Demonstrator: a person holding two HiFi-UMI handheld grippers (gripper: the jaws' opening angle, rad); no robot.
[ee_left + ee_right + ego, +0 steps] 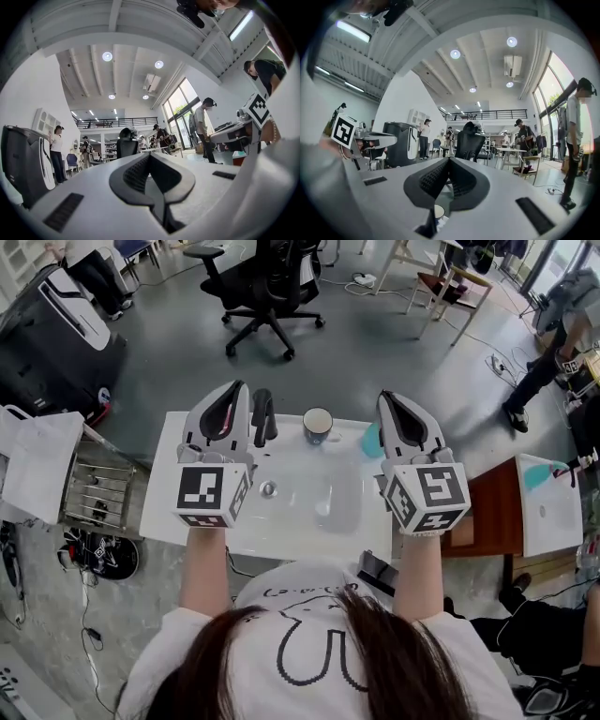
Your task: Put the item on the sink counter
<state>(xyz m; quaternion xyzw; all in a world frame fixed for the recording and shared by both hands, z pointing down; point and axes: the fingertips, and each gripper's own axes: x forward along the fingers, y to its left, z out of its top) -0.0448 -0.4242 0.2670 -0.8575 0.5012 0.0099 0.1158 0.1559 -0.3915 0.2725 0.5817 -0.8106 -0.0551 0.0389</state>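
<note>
The cup (pixel 317 425) is dark outside and pale inside. It stands upright, with the mouth up, on the far edge of the white tabletop (pixel 281 540), just behind the sink basin (pixel 328 495).

I can read no word, brand or number anywhere. The only sign-like marks are black-and-white square patterns on the cube (pixel 214 495) of my left gripper (pixel 240 386) and on that of my right gripper (pixel 387 399), both over the near edge of the sink (pixel 319 486). They are codes, not letters. The dark line drawing on my shirt (pixel 309 652), nearer me than the sink, spells nothing legible.
</note>
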